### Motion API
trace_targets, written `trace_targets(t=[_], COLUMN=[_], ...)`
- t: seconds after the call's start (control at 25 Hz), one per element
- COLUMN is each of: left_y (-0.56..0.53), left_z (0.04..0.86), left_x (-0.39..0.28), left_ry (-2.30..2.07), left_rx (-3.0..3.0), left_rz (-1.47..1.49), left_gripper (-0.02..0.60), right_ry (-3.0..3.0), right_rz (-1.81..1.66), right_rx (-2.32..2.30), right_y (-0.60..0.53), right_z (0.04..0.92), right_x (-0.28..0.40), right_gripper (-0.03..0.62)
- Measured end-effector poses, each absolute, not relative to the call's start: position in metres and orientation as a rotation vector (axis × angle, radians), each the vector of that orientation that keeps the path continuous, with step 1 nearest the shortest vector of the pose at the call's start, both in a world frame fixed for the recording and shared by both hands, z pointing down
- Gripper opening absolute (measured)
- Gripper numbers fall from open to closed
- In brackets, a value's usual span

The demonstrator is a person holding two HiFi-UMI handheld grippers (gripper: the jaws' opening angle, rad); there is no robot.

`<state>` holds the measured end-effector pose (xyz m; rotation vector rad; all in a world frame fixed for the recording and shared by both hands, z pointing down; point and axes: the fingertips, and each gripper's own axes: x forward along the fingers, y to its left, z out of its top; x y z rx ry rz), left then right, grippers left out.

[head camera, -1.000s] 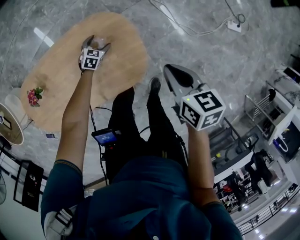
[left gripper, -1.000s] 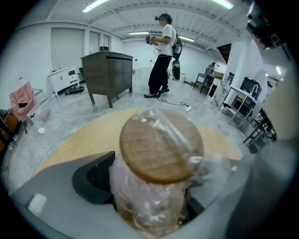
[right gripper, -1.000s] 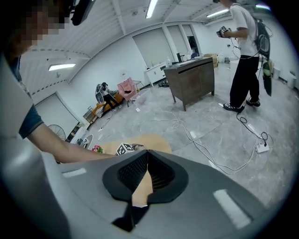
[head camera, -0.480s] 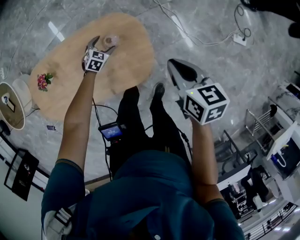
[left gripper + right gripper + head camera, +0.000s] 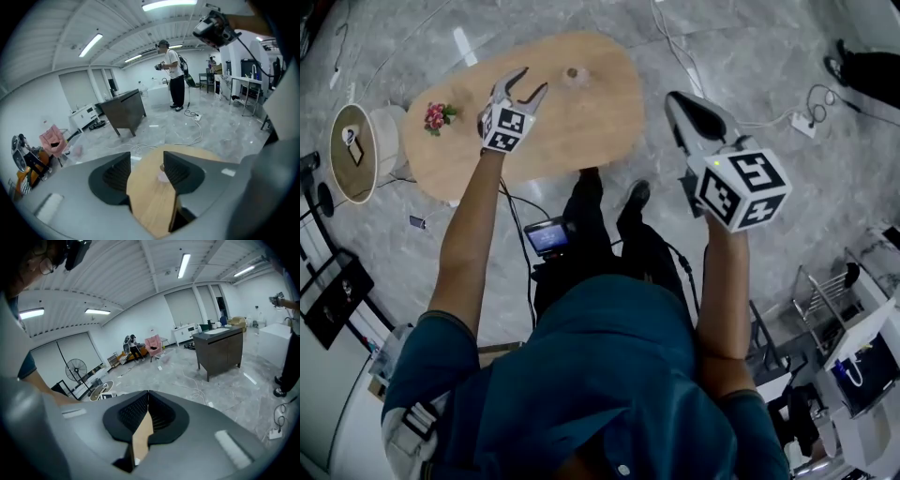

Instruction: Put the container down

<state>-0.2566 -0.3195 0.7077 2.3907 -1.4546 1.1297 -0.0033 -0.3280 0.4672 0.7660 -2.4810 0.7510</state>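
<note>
We are holding the left gripper (image 5: pixel 534 79) with its empty fingers half apart and just now closing, the right gripper (image 5: pixel 672 98) closed, so dipping forward is risking toppling the container (image 5: pixel 572 72) standing on the worktop (image 5: pixel 600 112) ahead of and below the left fingers.

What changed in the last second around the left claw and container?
The left claw left the container and lifted away from the wooden table; its jaws have just been closing, with nothing between them. The container stays on the table, and the right claw stays shut.
</note>
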Motion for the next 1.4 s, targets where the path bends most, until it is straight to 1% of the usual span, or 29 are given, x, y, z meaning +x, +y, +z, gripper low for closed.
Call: trace_targets(t=[0.08,0.2,0.28,0.36,0.48,0.72,1.0,1.2,1.4], left_y=[-0.314,-0.306,-0.296,-0.283,-0.261,-0.224,-0.176,-0.139,-0.118], left_z=[0.664,0.584,0.534,0.490,0.431,0.354,0.266,0.219,0.194], left_x=[-0.263,-0.266,-0.261,-0.253,-0.247,-0.240,-0.203,-0.179,-0.152], left_ry=[-1.551,-1.717,-1.816,-1.898,-2.010,-2.046,-2.038,-2.079,-2.065], left_rx=[2.396,2.382,2.381,2.383,2.365,2.304,2.370,2.435,2.516], left_rz=[1.092,1.029,0.978,0.921,0.823,0.563,0.256,0.221,0.206], left_gripper=[0.193,0.118,0.093,0.041,0.000,-0.002,-0.002,-0.002,-0.002], right_ry=[-2.516,-2.580,-2.619,-2.653,-2.707,-2.797,-2.914,-2.952,-2.968], right_rz=[0.711,0.646,0.604,0.563,0.502,0.382,0.176,0.124,0.108], right_rx=[0.748,0.726,0.728,0.734,0.738,0.695,0.531,0.507,0.519], right_y=[-0.329,-0.334,-0.336,-0.334,-0.327,-0.310,-0.265,-0.240,-0.228], right_z=[0.446,0.411,0.387,0.364,0.332,0.286,0.223,0.197,0.185], right_x=[-0.003,0.004,0.012,0.021,0.026,0.024,0.029,0.044,0.061], right_gripper=[0.011,0.011,0.011,0.009,0.009,0.009,0.006,0.006,0.006])
